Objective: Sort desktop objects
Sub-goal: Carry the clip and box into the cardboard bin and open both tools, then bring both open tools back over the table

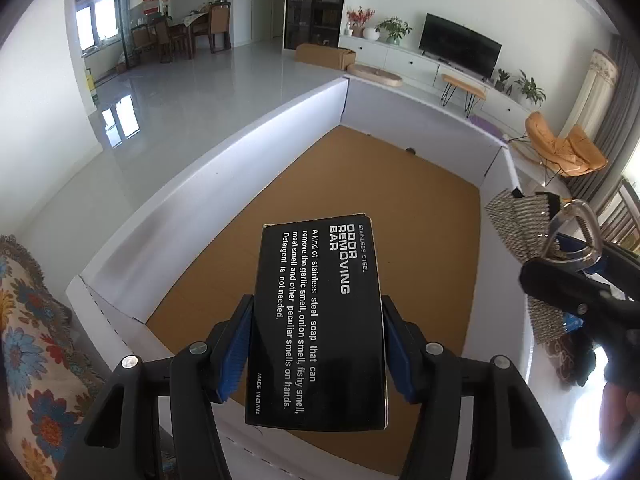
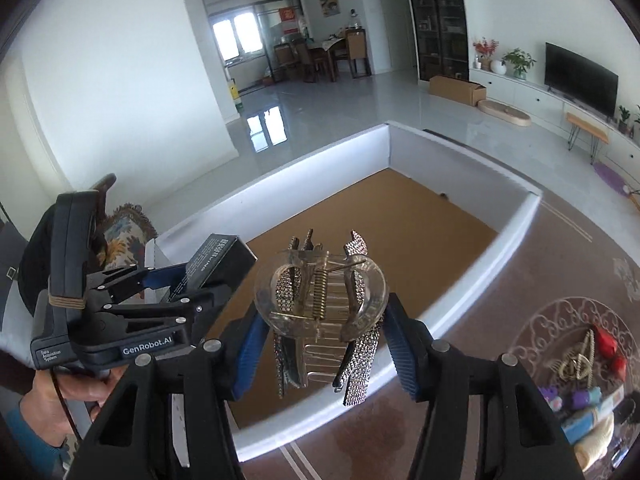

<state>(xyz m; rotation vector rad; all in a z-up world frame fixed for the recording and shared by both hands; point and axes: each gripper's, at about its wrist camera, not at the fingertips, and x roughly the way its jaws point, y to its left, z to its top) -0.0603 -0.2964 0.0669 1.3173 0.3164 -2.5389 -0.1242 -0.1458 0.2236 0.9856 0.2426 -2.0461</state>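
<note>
Left gripper (image 1: pixel 316 354) clamps black box (image 1: pixel 320 320), long axis pointing forward.

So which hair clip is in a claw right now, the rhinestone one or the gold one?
The rhinestone hair clip, clamped in the right claw over the white box. The gold hair clip lies loose on the rug.

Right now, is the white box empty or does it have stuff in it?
Nearly empty: the white box shows bare brown floor, with only a small dark speck near its far wall. The near part is hidden.
</note>
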